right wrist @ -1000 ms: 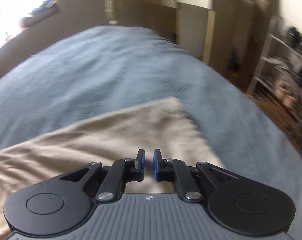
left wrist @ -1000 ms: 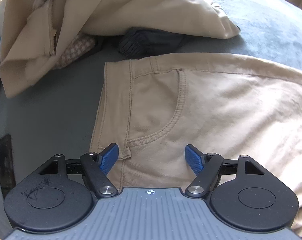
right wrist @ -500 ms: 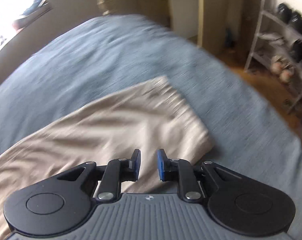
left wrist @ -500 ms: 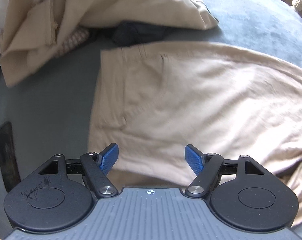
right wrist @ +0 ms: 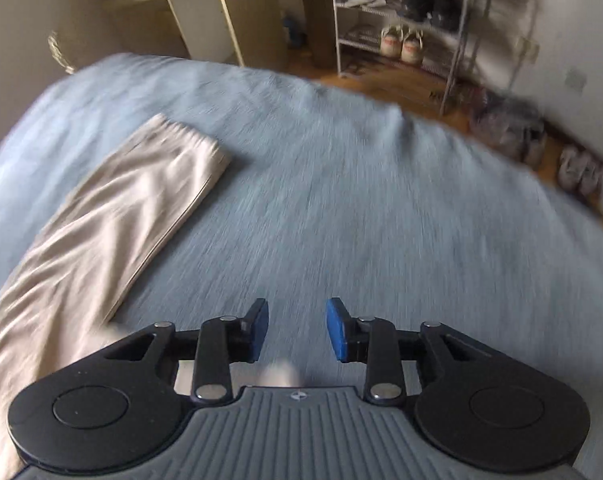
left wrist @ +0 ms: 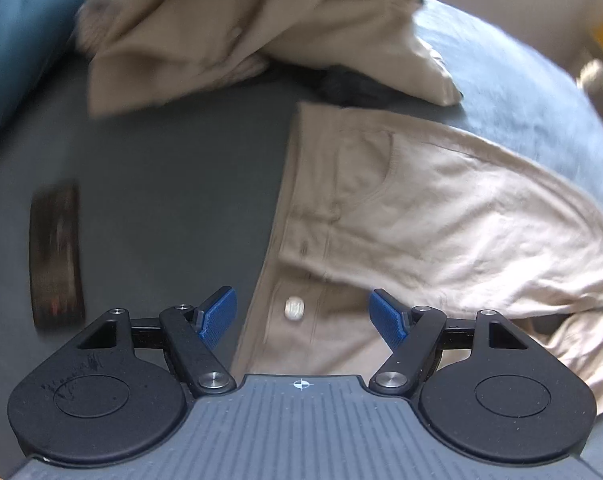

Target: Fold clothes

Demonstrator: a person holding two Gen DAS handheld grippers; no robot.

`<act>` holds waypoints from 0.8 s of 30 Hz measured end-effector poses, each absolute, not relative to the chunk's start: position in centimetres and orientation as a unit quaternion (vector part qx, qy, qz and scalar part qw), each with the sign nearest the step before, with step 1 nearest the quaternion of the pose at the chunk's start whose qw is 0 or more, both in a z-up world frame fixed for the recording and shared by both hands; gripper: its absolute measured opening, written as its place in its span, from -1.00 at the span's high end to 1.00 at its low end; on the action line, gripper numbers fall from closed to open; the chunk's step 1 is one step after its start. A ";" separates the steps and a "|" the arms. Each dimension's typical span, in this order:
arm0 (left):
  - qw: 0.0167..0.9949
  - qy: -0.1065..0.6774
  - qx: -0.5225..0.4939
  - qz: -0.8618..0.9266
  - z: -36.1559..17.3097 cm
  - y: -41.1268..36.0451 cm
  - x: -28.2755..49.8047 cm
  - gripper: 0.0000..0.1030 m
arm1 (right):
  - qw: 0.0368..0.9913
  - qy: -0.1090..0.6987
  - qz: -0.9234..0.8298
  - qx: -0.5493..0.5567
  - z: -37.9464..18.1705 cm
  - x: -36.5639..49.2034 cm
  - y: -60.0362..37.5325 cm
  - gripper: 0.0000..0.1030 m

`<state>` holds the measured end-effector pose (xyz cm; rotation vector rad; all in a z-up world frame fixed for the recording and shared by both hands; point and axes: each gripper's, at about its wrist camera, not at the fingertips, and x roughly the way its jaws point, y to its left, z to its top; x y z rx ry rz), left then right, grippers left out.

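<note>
The beige cotton trousers (left wrist: pixel 441 216) lie lengthwise across the blue-grey bedspread (right wrist: pixel 341 184), waistband between the left gripper's (left wrist: pixel 302 318) spread jaws, hem ahead-left of the right gripper (right wrist: pixel 297 330), jaws parted, empty.

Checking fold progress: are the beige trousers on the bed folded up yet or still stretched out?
Still stretched out: the beige trousers lie full length on the grey-blue bedspread, waistband button showing, leg cuff far off.

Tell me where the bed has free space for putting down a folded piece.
Free: the blanket right of the trouser leg, and the strip between dark object and waistband. Crowded: the clothes pile.
</note>
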<state>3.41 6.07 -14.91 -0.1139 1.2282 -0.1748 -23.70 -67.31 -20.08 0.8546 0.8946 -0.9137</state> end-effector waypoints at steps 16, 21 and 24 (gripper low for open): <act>0.738 0.536 0.140 -0.385 -19.9 -2.0 -8.6 -0.43 | 0.612 0.281 -0.325 0.664 -25.4 -33.1 -52.6 0.13; 0.672 0.561 0.224 -0.428 -22.4 -6.2 -11.4 -0.43 | 0.600 0.250 -0.324 0.687 -25.5 -33.0 -55.1 0.13; 0.650 0.566 0.285 -0.420 -24.5 -8.0 -12.8 -0.43 | 0.590 0.213 -0.340 0.701 -26.1 -33.2 -58.1 0.11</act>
